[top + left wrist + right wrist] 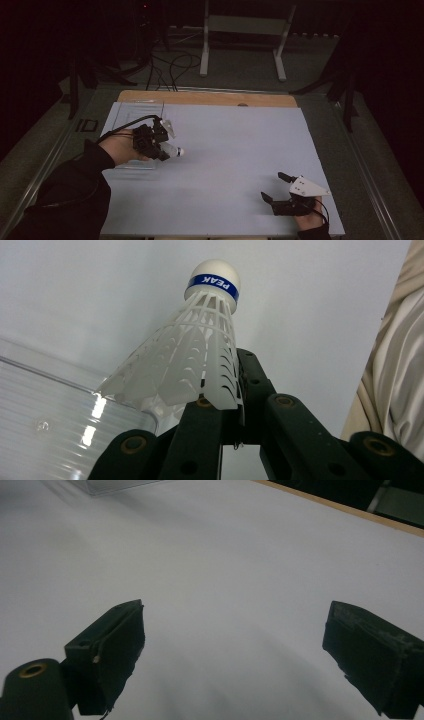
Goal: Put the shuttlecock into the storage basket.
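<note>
A white plastic shuttlecock (200, 345) with a blue band on its cork tip is clamped by its skirt in my left gripper (220, 410). In the high view the left gripper (159, 145) is at the table's left, above a clear plastic box (142, 107), with the shuttlecock (172, 149) pointing right. My right gripper (276, 186) rests near the front right of the white table sheet (230, 140); its jaws stand wide apart with nothing between them. In the right gripper view the right gripper (235, 650) sits over bare sheet.
The clear box (45, 405) lies just below and left of the held shuttlecock. A wooden strip (210, 97) borders the table's far edge. Beyond it stand a white frame stand (245, 30) and cables on the floor (170, 65).
</note>
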Tool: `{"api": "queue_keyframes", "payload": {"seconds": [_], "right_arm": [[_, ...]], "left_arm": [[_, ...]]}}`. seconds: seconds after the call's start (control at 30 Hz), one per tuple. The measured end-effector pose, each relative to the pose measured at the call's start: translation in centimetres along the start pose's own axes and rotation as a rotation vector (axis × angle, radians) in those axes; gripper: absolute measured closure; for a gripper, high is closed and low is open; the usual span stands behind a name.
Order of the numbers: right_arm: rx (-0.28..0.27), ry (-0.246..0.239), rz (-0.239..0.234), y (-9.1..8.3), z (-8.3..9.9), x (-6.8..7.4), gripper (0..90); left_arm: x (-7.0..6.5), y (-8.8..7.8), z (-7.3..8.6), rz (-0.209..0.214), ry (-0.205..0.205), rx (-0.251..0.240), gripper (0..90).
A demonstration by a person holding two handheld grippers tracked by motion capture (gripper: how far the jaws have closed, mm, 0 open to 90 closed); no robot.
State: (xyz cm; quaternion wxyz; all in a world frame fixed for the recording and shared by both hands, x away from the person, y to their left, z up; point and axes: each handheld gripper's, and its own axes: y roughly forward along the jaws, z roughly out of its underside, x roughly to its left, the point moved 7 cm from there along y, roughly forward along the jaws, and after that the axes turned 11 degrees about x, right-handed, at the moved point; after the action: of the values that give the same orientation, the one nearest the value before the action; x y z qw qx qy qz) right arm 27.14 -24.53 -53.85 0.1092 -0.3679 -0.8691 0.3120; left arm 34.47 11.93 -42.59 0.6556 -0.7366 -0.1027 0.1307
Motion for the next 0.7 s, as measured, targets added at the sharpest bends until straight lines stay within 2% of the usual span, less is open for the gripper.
{"api": "queue_keyframes", "payload": {"seconds": [0.53, 0.57, 0.7], "right_arm": [[0.006, 0.003, -0.001, 0.1, 0.1, 0.0, 9.8], [0.006, 0.001, 0.000, 0.1, 0.0, 0.0, 9.8], [0.006, 0.000, 0.000, 0.1, 0.0, 0.1, 9.8]], "left_arm": [[0.7, -1.4, 1.7, -0.009, -0.003, 0.003, 89.5], [0.7, -1.4, 1.8, -0.011, -0.015, 0.002, 89.5], [0.9, -1.7, 2.3, -0.010, -0.006, 0.000, 89.5]]}}
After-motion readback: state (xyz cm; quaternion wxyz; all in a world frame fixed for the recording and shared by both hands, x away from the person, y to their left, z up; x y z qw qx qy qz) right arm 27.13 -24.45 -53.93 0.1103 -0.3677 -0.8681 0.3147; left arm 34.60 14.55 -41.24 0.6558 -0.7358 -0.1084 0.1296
